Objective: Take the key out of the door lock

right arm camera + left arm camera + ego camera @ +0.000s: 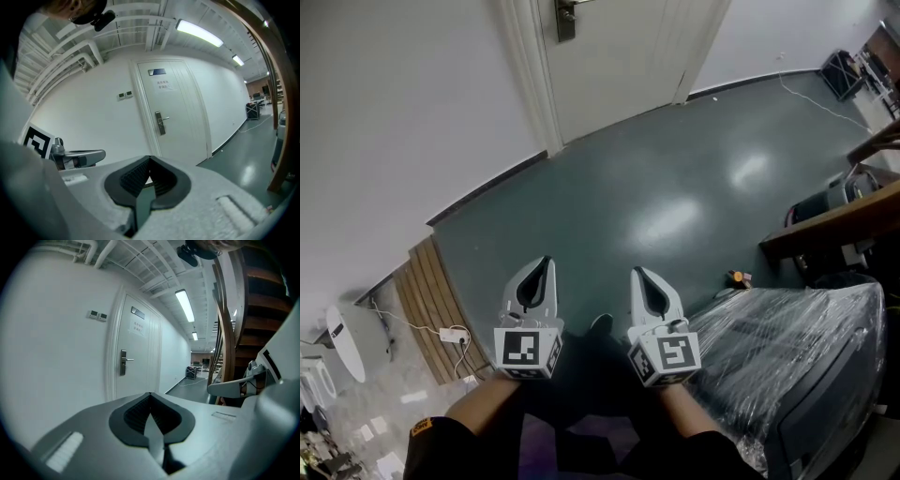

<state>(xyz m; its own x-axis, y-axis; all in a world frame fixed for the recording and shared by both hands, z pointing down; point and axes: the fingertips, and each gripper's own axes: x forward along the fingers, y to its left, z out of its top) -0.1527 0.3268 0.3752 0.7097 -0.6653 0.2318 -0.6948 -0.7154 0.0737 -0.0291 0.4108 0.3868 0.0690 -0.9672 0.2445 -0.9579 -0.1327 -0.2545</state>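
Note:
A white door (619,56) stands far ahead across the dark floor. Its metal lock plate with a lever handle (565,19) shows at the top of the head view, and also as the lock plate (123,363) and lock plate (160,123) in the two gripper views. The key is too small to make out. My left gripper (546,262) and right gripper (637,274) are held side by side low in front of me, well short of the door. Both are shut with nothing between the tips. Each gripper's own view shows its tips meeting: left gripper (150,393), right gripper (150,157).
A bulky thing wrapped in clear plastic (797,347) sits close on my right, below a wooden stair edge (834,225). Wooden planks (431,309) and a white power strip (453,334) lie by the left wall. A cable (811,98) trails on the floor at the far right.

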